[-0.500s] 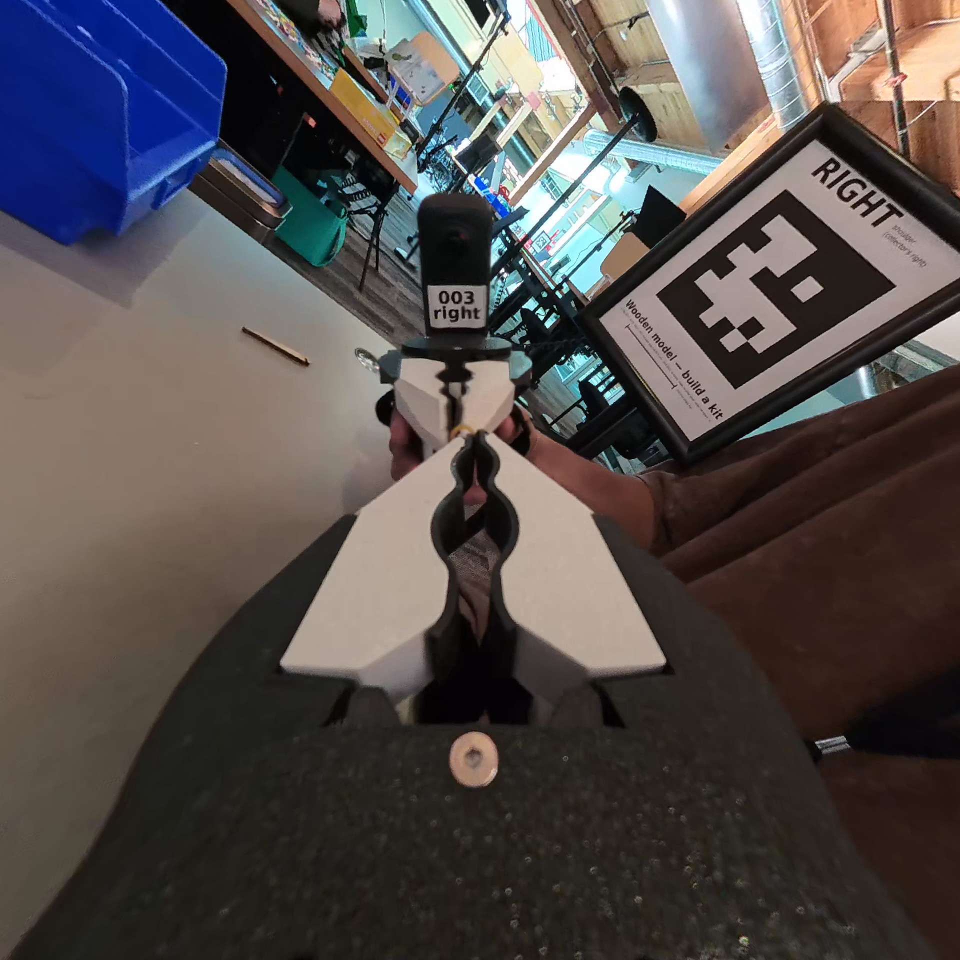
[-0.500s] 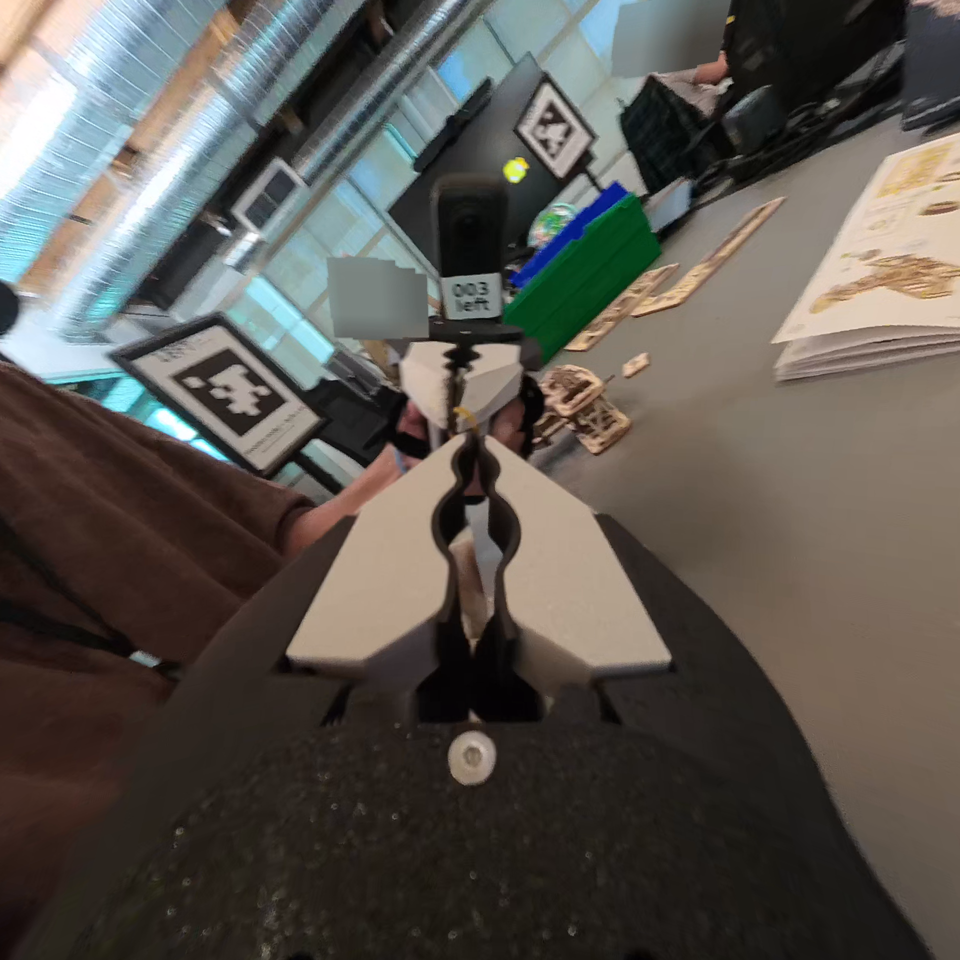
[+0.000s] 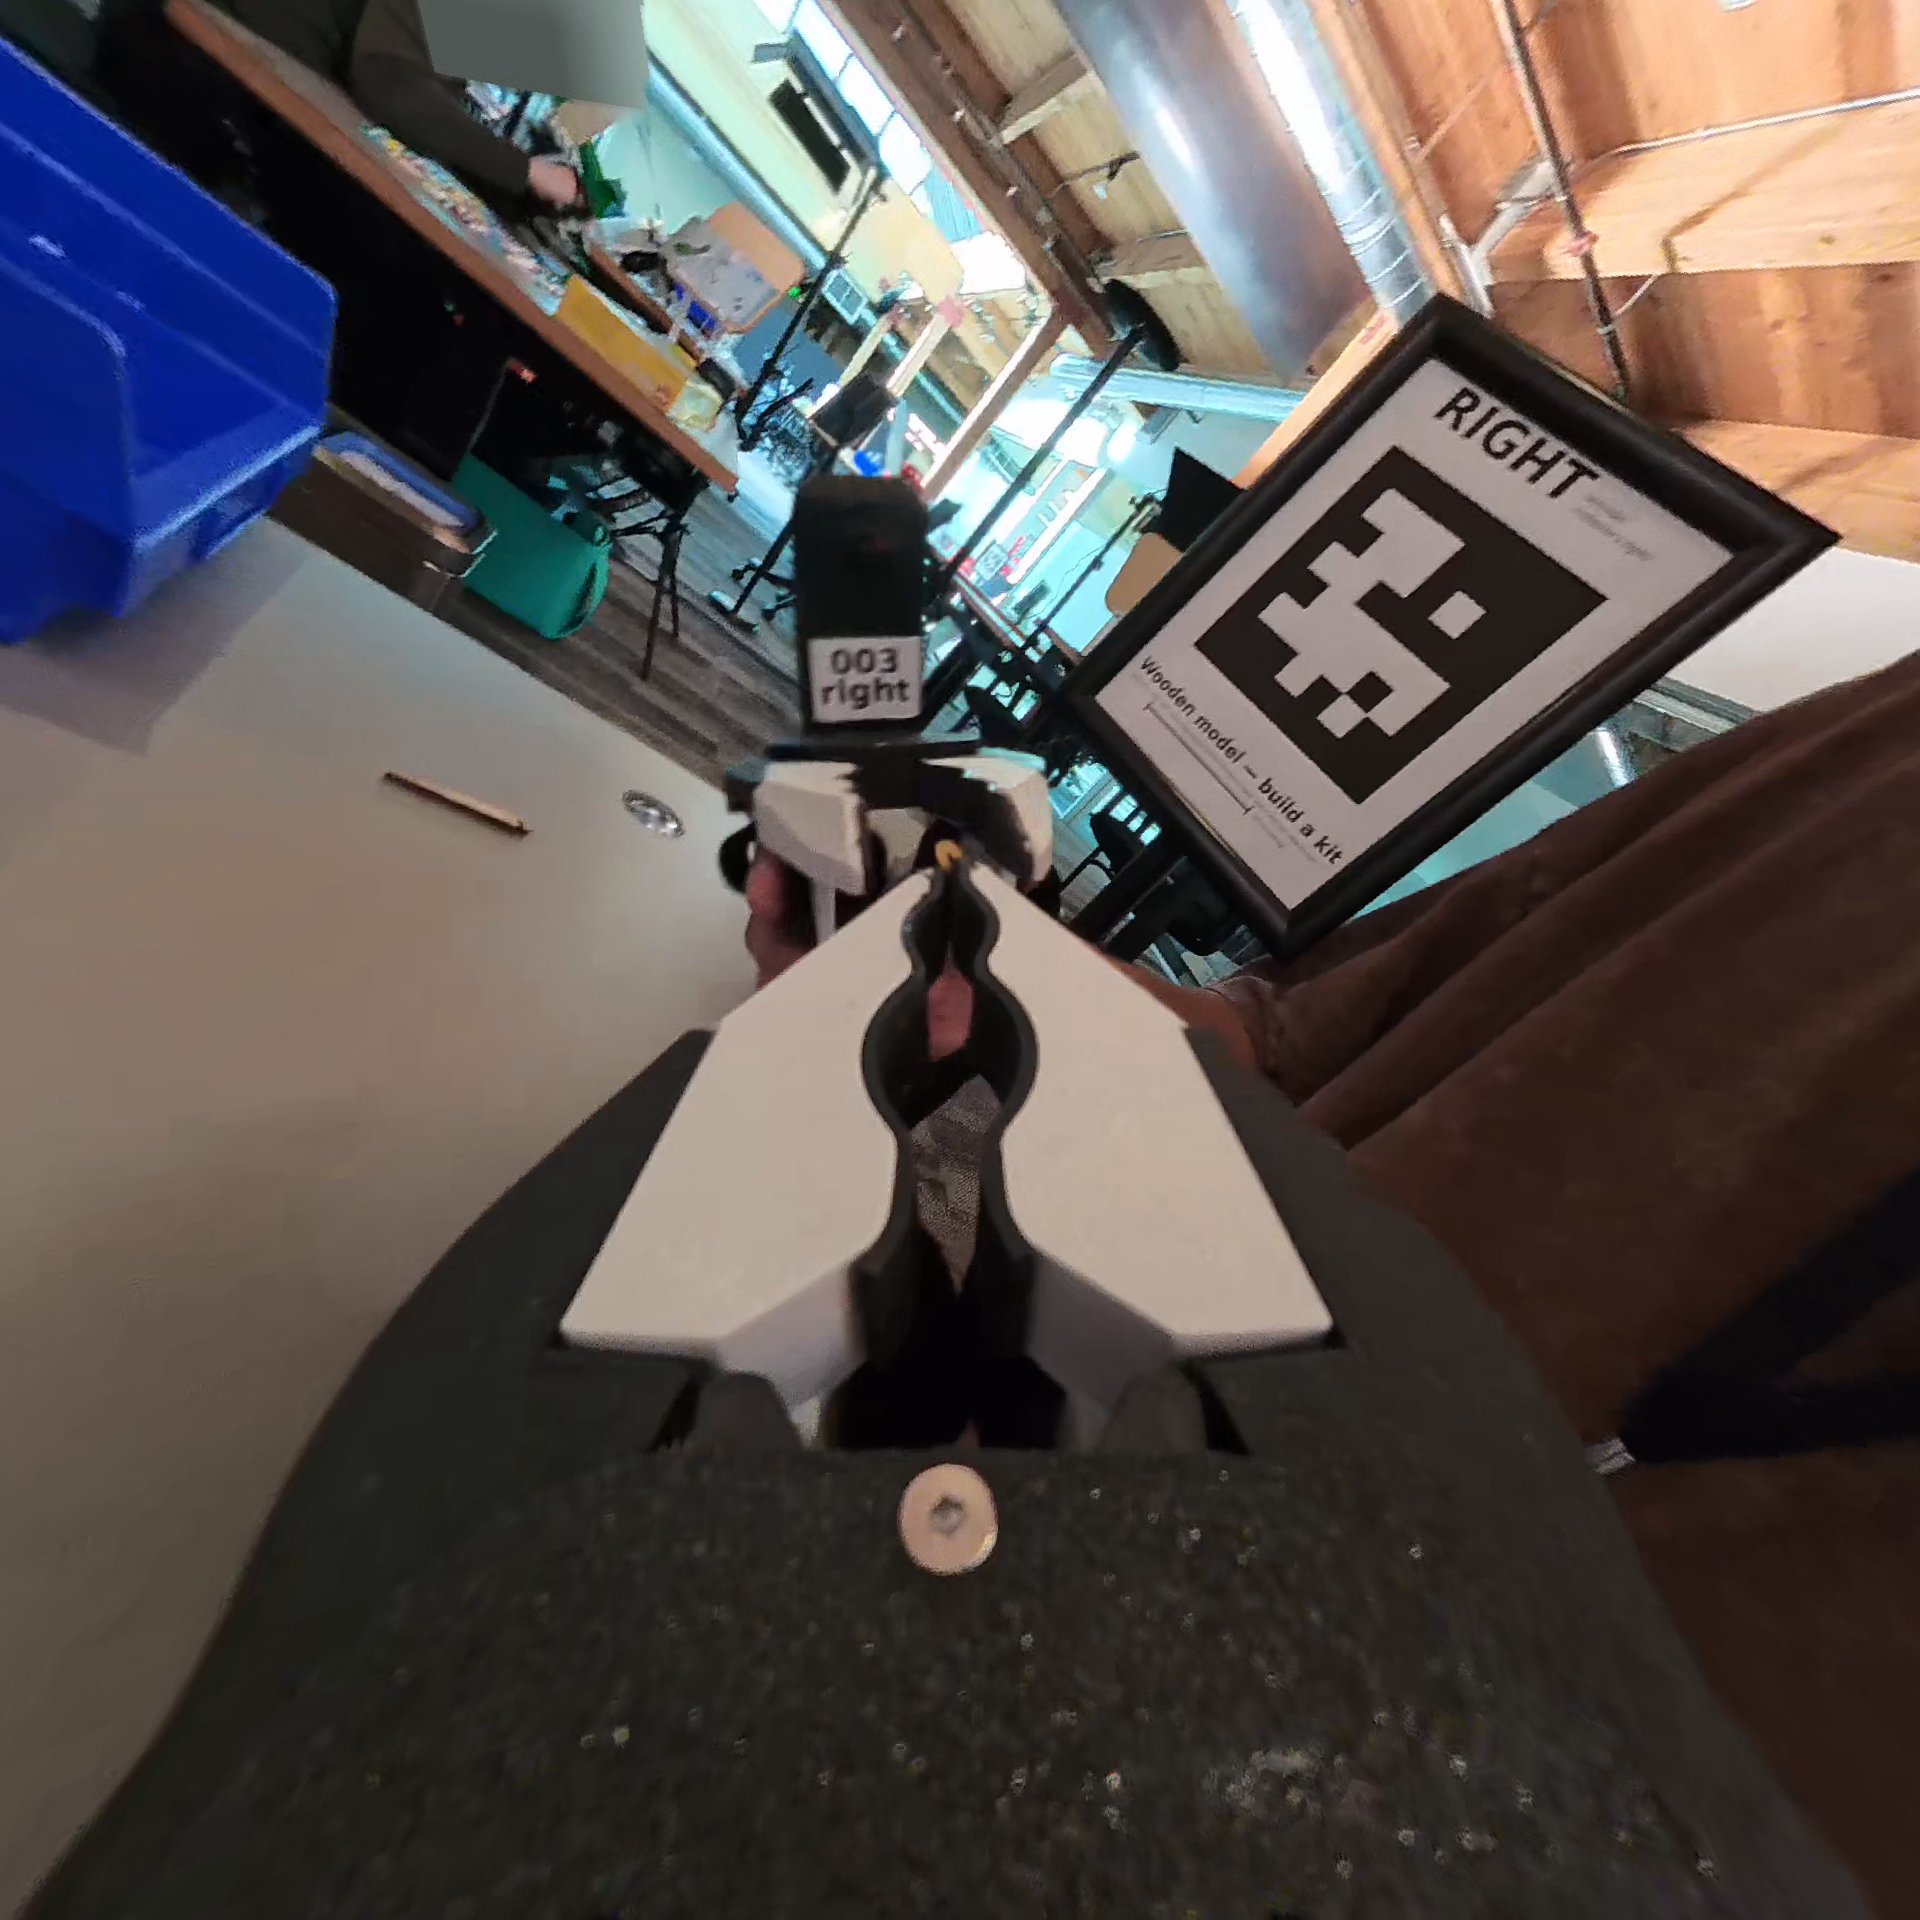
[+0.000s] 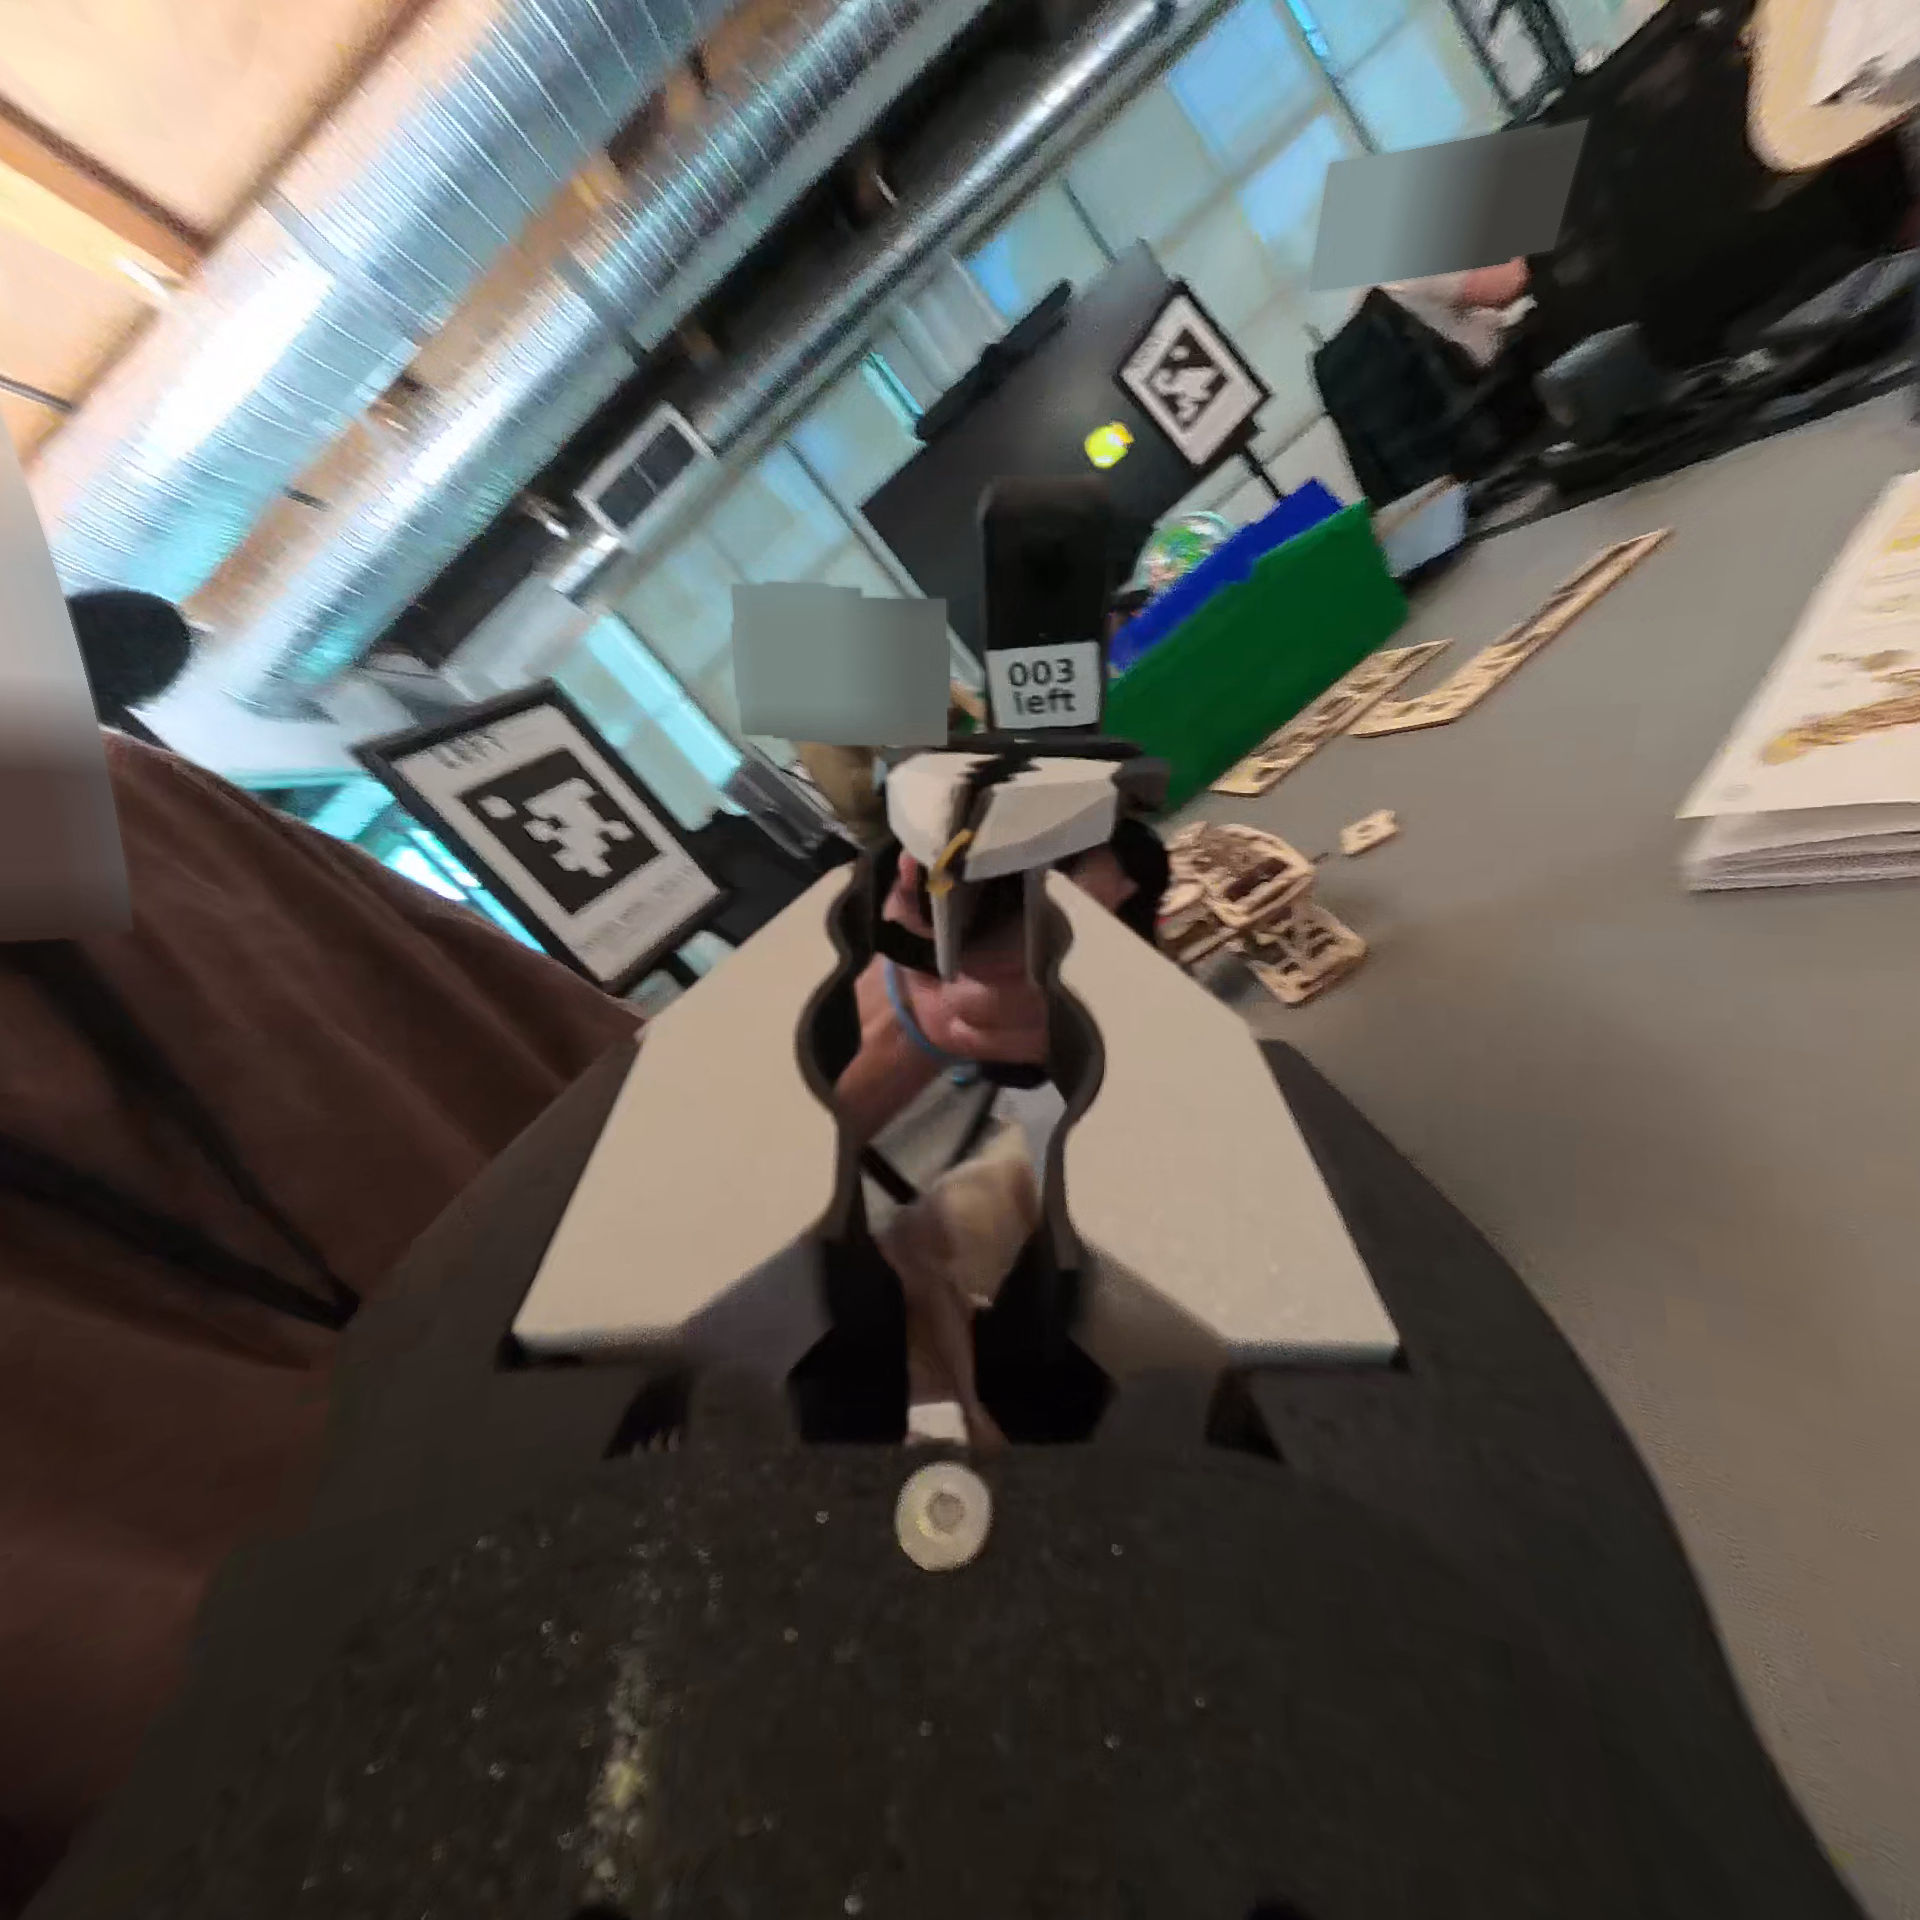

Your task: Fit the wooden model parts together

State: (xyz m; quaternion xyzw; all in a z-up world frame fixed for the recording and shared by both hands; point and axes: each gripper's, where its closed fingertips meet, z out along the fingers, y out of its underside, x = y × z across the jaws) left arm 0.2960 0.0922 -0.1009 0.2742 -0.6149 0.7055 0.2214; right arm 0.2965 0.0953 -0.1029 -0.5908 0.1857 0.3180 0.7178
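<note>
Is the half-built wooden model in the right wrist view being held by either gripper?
No. The half-built wooden model stands on the grey table, off to the side of the left gripper.

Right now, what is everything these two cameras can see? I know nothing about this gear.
blue bin: one, blue, far left on the table
wooden stick: one, tan, lying on the table
metal ring: one, silver, beside the stick
framed marker signs: three, black-and-white, two near the person, one far back
green bin: one, green, far across the table
wooden sheets: several, tan, flat beside the green bin
booklet: one, white, table's right side
wooden model: one, tan, partly built, on the table
small yellow part: one, pinched in the left gripper
brown sleeve: one, brown
left gripper: one, white and black, shut
right gripper: one, white and black, open
</note>
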